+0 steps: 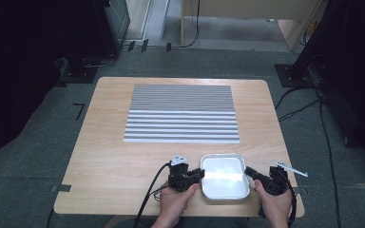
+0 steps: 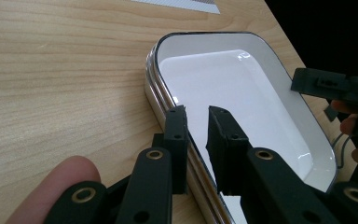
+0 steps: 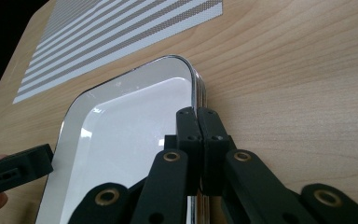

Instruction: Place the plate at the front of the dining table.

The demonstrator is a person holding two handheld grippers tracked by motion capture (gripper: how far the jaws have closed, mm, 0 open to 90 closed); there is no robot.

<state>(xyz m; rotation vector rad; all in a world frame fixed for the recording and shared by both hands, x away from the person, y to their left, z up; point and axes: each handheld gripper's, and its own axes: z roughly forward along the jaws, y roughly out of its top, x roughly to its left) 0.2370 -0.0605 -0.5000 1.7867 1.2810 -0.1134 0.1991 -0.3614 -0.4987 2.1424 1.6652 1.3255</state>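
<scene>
White tray [image 1: 222, 176] at the table's [image 1: 114, 156] near edge, just short of a striped mat [image 1: 182, 114]. Left gripper [image 2: 196, 122] astride the tray's left rim, jaws slightly parted, one outside and one inside. Right gripper [image 3: 198, 122] pressed closed on the right rim. A hand [image 1: 175, 202] behind each gripper, left and right [image 1: 275, 205].

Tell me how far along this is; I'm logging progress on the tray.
Done: the right hand-held gripper is shut on the tray rim. In hand: the left hand-held gripper straddles the opposite rim, jaws apart. Left: closing it; the tray sits on the table, short of the striped mat.
</scene>
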